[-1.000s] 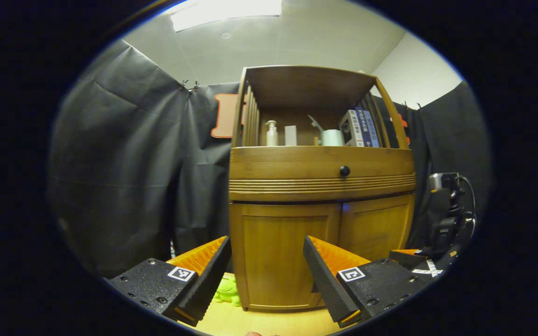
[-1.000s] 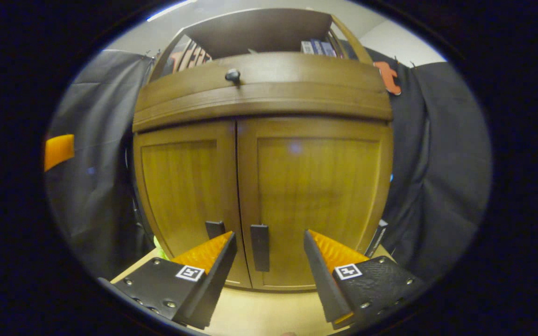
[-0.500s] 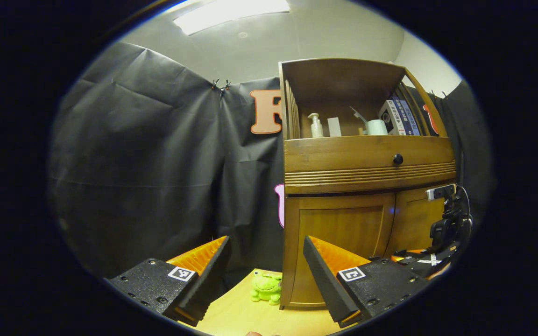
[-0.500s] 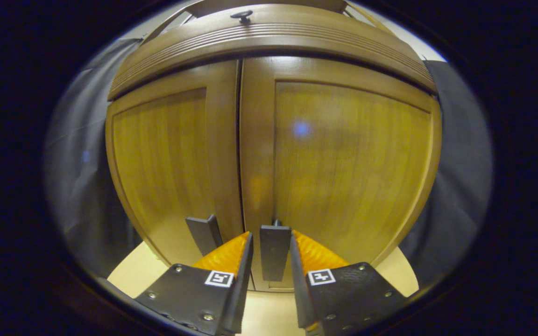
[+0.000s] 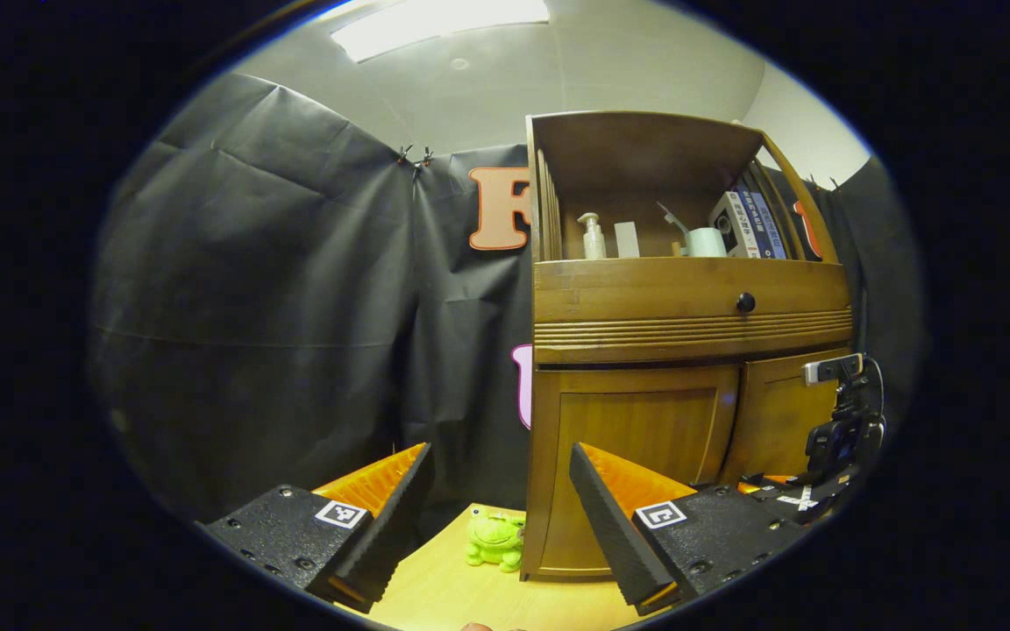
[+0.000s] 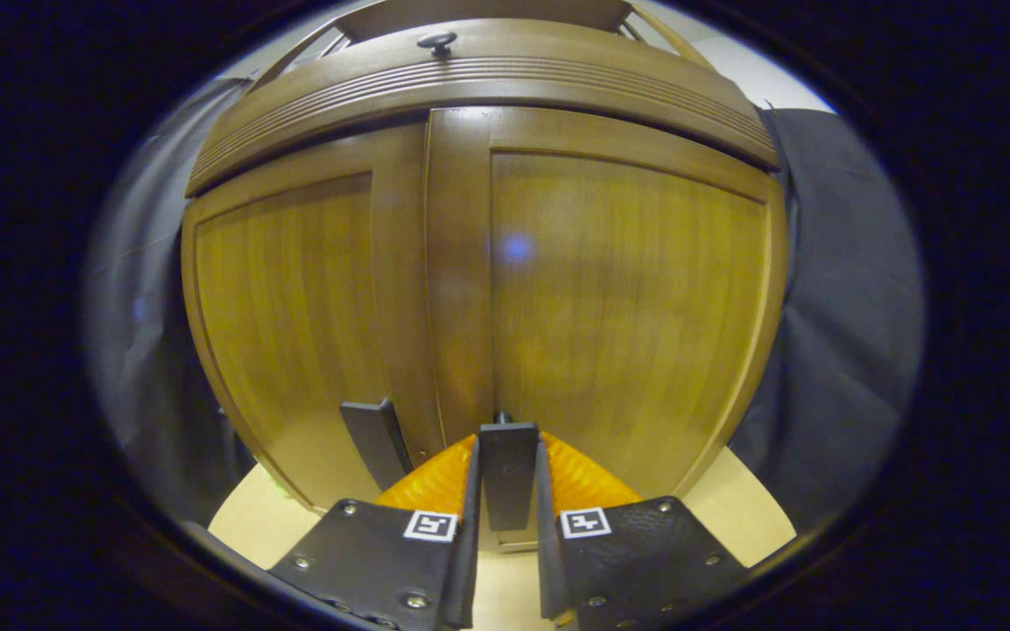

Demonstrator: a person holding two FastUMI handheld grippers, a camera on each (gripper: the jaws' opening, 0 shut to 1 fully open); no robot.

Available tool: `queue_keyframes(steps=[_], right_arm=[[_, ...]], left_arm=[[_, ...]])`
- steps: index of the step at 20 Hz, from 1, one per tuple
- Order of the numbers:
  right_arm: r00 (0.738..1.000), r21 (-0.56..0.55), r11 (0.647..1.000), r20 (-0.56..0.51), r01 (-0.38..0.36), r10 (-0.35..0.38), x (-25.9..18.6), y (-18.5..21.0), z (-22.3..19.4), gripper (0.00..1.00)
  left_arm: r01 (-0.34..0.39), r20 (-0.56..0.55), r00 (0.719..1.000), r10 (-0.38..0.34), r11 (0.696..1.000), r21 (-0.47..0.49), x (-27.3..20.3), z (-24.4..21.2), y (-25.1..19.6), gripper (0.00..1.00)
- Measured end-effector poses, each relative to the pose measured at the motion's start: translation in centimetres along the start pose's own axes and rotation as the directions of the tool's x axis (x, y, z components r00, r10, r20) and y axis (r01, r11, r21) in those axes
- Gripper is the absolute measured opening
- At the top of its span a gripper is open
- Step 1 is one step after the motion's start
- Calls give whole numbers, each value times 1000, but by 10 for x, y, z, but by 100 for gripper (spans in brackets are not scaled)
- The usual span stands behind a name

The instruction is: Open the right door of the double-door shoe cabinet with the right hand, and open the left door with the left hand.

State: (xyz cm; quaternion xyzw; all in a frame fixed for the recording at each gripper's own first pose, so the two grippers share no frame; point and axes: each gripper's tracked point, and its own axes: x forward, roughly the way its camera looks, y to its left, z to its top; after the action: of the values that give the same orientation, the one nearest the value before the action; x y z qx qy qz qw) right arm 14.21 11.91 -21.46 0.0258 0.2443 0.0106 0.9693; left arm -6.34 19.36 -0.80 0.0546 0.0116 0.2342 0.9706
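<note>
A pale wooden surface (image 5: pixel 461 596) runs along the bottom of the left gripper view. On it stands the shoe cabinet (image 5: pixel 636 464), right of centre, and a green frog toy (image 5: pixel 494 540) sits just beside the cabinet's left lower corner.

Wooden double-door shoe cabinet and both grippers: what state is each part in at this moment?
Right wooden cabinet door: shut.
Left wooden cabinet door: shut.
Dark flat handle of the right door: clamped between the right gripper's fingers.
Dark flat handle of the left door: free.
Wooden drawer with a black knob: shut.
Right gripper: shut on the handle.
Left gripper: open, empty.
</note>
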Motion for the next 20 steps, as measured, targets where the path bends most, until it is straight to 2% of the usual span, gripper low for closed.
queue_keyframes(steps=[9,16,20], right_arm=[[999,16,999,16,31,-31,-36,-16,4,26],[997,35,997,29,75,-76,-76,-47,-10,25],[993,63,992,37,110,-113,-101,-71,-19,25]], left_arm=[[101,8,995,-101,995,-17,-21,2,-27,92],[184,2,983,-184,983,-23,-36,2,-54,92],[255,-12,967,-255,966,-33,-42,-3,-83,92]])
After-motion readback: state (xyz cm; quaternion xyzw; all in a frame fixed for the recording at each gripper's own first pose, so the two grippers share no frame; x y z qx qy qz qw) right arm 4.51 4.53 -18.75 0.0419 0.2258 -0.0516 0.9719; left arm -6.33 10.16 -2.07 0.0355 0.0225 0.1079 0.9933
